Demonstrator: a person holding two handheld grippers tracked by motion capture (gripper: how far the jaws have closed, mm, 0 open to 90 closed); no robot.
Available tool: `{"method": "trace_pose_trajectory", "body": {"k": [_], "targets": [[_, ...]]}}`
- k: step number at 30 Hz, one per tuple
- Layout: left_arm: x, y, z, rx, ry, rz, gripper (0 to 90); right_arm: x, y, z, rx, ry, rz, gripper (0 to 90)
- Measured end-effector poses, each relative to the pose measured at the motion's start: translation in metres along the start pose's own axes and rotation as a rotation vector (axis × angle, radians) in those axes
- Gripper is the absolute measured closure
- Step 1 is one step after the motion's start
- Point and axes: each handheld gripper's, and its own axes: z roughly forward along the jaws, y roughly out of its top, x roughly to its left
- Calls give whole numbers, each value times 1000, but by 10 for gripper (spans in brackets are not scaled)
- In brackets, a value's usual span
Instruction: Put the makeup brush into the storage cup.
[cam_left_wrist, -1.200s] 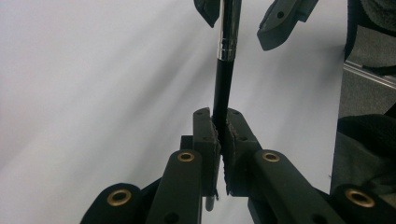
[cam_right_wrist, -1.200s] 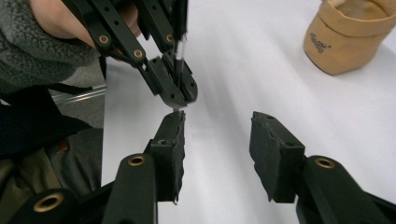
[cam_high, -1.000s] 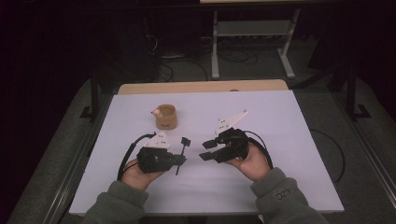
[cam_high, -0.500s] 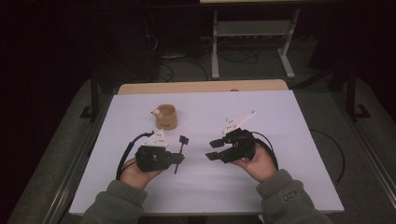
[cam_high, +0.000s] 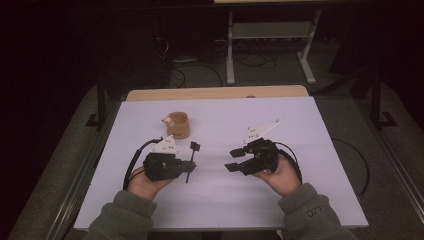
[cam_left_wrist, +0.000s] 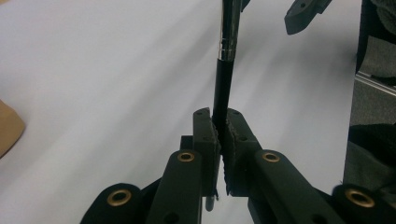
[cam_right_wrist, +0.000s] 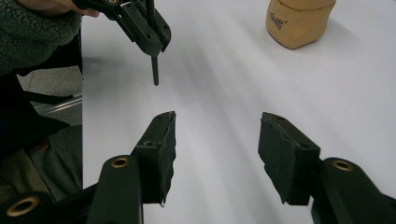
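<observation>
My left gripper (cam_high: 189, 164) is shut on a thin black tool (cam_high: 191, 156) with a small square head and a silver band. In the left gripper view both pads (cam_left_wrist: 211, 135) pinch the tool's shaft (cam_left_wrist: 224, 79), which stands up and away from the jaws. My right gripper (cam_high: 234, 159) hovers to the right of it, pointing left toward the tool. Its jaws have just been opening, and in the right gripper view nothing lies between them (cam_right_wrist: 215, 135). The left gripper (cam_right_wrist: 149, 28) with the tool's lower end shows at the upper left there.
A tan cup (cam_high: 178, 125) stands on the white table (cam_high: 300, 135) behind the left gripper; it is also in the right gripper view (cam_right_wrist: 299, 21). A wooden strip (cam_high: 215, 93) edges the far side. Cables trail from both grippers.
The right gripper's jaws have spread wider and the right hand has shifted slightly to the right. The left gripper and the tool have stayed put.
</observation>
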Motion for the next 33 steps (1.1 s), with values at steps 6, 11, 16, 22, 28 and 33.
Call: {"method": "trace_pose_trajectory", "body": {"k": [6,11,16,22,28,33], "targets": [[2,2,-2,3,5,5,848,-1,-3,-3,1,-13,3,436],[4,3,-3,0,11,8,848,-3,-10,-6,2,-29,15,417],[6,5,-4,0,17,0,848,-5,-17,-10,1,-48,29,397],[12,7,-6,-3,20,-5,848,-5,-25,-17,3,-82,37,370],[21,11,-10,-5,30,-20,848,-5,-35,-21,13,-113,48,338],[28,18,-15,-8,43,-29,848,-5,-43,-24,23,-136,59,310]]}}
